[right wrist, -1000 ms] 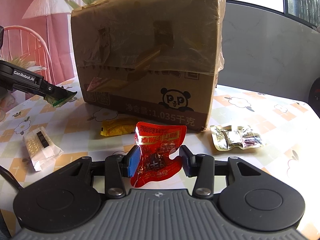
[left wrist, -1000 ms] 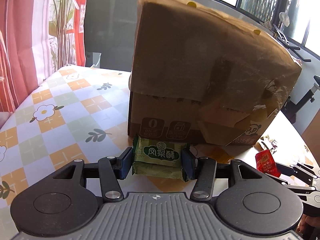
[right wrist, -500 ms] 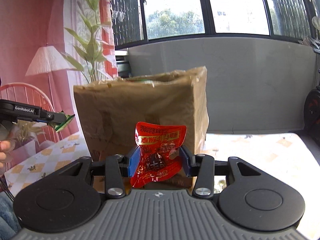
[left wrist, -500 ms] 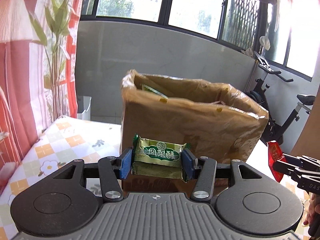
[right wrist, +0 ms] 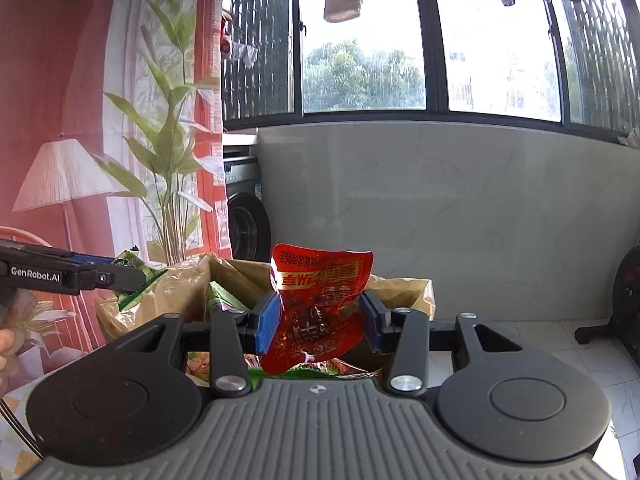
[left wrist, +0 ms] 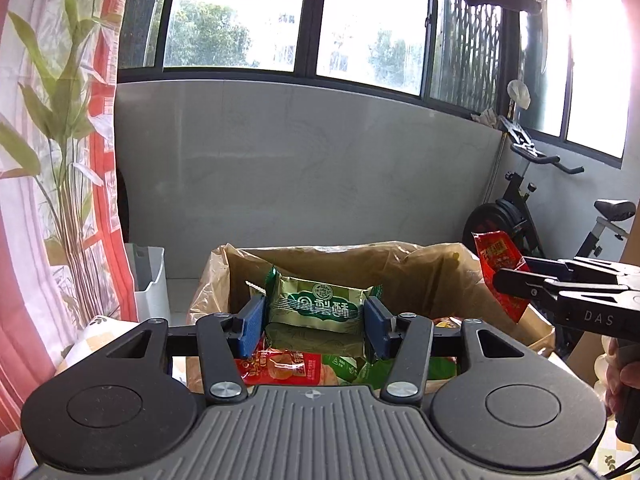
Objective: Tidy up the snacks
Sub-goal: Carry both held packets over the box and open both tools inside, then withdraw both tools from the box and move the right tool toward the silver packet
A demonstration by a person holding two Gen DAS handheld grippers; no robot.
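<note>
Tools first: the left tool [left wrist: 314, 322] clamps a green-gold pastry packet [left wrist: 316, 312] between its blue pads, held over the open cardboard box [left wrist: 420, 272]; the right tool [right wrist: 318, 322] grips a red snack pouch [right wrist: 320, 304] with gold Chinese lettering above the same box. Inside the box lie red and green packets [left wrist: 288, 368]. "GenRobot.AI" reads along the left tool's side. A corner of floral tabletop [left wrist: 100, 330] shows. Beyond stand a grey tiled wall [left wrist: 300, 168], dark-framed windows, leafy plant [right wrist: 168, 152], floor lamp [right wrist: 60, 180] and exercise bike [left wrist: 532, 200].

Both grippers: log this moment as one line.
left gripper: shut on green packet | right gripper: shut on red packet | both above open cardboard box | release: not yet
</note>
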